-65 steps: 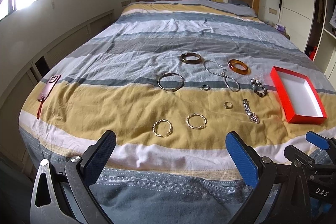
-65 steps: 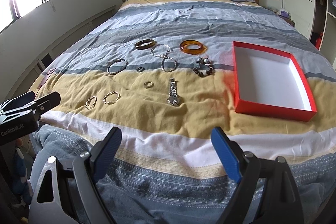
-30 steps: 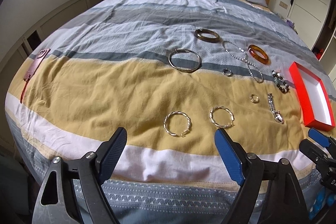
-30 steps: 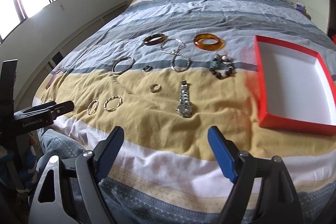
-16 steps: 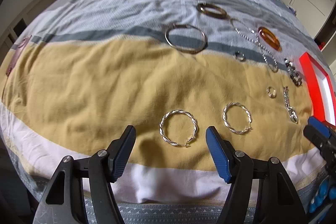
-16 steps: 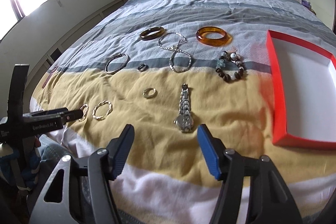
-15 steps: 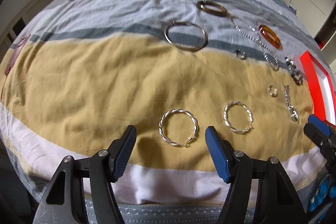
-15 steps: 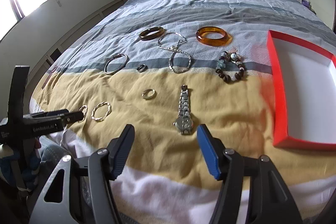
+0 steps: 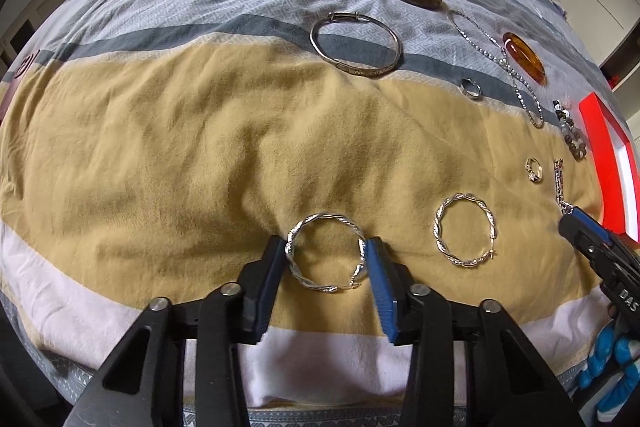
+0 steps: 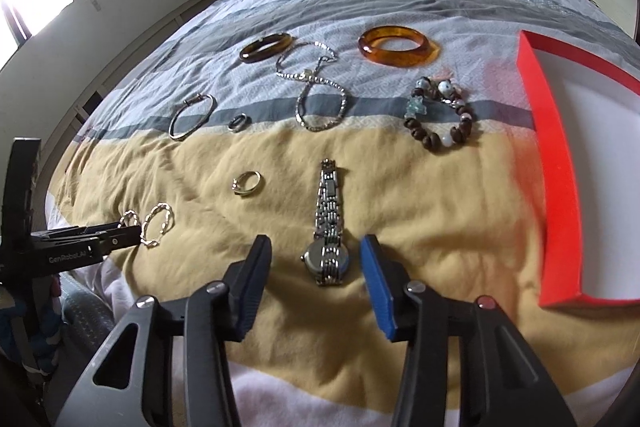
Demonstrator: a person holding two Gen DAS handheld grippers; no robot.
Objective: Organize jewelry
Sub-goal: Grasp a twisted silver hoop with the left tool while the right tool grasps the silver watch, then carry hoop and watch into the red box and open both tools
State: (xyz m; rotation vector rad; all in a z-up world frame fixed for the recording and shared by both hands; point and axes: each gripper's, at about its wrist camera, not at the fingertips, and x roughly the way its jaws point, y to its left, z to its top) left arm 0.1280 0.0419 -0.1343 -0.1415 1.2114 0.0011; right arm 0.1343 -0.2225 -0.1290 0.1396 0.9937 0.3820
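The striped bed cover (image 10: 400,211) carries all the jewelry, and the red box (image 10: 560,187) at the right is empty. A second ago both tools hung higher with jaws spread. Now the left gripper (image 9: 326,259) brackets the near left twisted hoop (image 9: 326,253), jaws closing, pads at or just touching its sides. The right gripper (image 10: 316,261) straddles the watch (image 10: 329,227), jaws closing, not yet touching. Two pickups look imminent.
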